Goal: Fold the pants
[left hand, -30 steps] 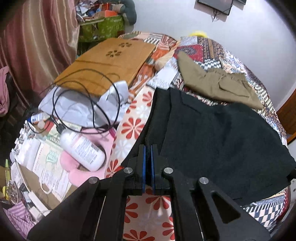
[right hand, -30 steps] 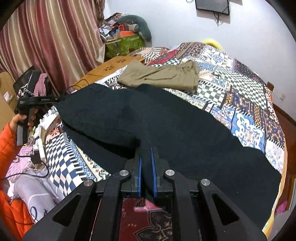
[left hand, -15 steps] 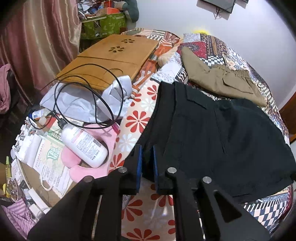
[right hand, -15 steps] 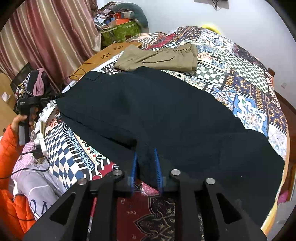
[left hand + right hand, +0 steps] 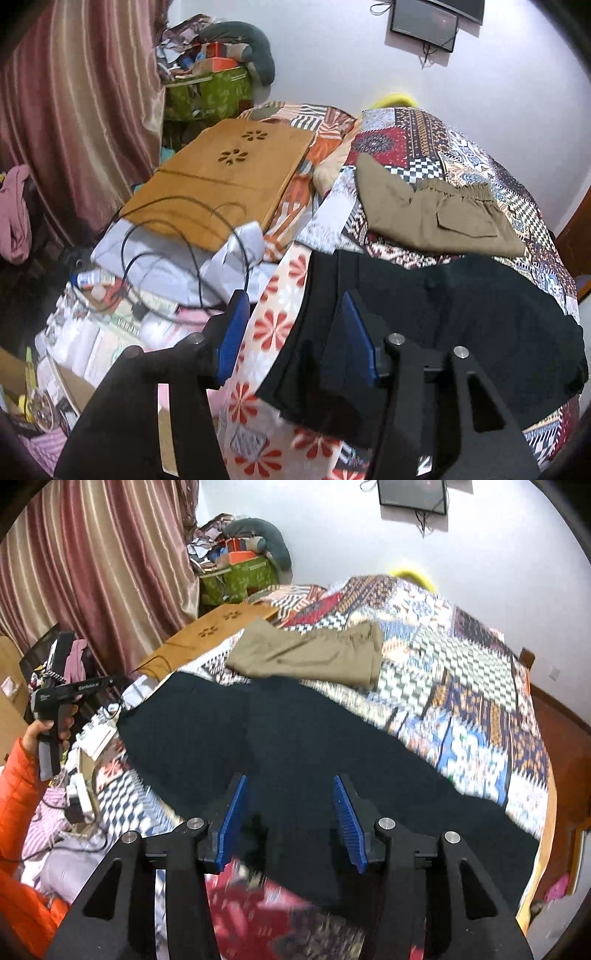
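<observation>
The black pants (image 5: 443, 325) lie spread flat on the patterned bedspread (image 5: 417, 133); they also fill the middle of the right wrist view (image 5: 314, 753). My left gripper (image 5: 291, 328) is open above the pants' left corner, its blue pads (image 5: 231, 332) wide apart and holding nothing. My right gripper (image 5: 291, 812) is open above the near edge of the pants, empty. The left gripper also shows in the right wrist view (image 5: 77, 688), held in a hand with an orange sleeve.
Folded khaki pants (image 5: 436, 214) lie beyond the black pair. A wooden lap desk (image 5: 225, 181), black cables (image 5: 192, 251) and clutter sit at the bed's left side. Striped curtains (image 5: 74, 110) hang on the left. A green bag (image 5: 210, 96) stands by the white wall.
Both grippers were shut on the black pants and have opened, letting the cloth go onto the bed. Both have lifted back a little.
</observation>
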Action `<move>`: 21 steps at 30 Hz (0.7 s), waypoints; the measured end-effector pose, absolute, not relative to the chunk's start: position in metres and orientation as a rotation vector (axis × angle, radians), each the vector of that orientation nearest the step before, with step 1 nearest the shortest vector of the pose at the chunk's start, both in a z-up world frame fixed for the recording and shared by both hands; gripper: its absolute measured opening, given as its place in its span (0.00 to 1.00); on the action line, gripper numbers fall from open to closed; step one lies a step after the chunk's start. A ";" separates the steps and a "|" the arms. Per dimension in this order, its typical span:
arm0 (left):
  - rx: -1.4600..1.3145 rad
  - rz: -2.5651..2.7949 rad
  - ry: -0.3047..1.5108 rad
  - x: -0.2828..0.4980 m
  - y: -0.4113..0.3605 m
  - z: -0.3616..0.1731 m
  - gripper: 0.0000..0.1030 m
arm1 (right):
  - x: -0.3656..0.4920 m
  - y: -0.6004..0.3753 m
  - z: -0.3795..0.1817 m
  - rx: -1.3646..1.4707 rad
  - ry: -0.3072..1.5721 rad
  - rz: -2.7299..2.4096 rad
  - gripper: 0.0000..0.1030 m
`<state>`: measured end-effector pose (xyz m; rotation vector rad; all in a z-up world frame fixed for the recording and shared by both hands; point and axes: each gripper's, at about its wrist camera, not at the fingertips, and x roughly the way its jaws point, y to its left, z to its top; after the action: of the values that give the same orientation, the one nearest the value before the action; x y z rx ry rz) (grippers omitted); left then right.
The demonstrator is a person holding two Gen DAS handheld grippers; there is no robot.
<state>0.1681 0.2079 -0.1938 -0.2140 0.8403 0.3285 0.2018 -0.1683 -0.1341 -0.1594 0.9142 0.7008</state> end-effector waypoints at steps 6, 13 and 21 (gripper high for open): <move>-0.214 0.295 0.874 0.205 0.218 -0.206 0.52 | 0.245 -0.139 -0.132 -0.153 0.886 0.725 0.52; -0.210 0.238 0.974 0.246 0.222 -0.235 0.52 | 0.299 -0.091 -0.155 -0.193 0.936 0.789 0.52; -0.211 0.181 1.062 0.274 0.219 -0.264 0.52 | 0.348 -0.036 -0.208 -0.263 1.083 0.869 0.52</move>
<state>0.2745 0.2191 -0.2637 -0.2110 1.0625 0.1812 0.3479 -0.0364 -0.2083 -0.2631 1.0834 0.8692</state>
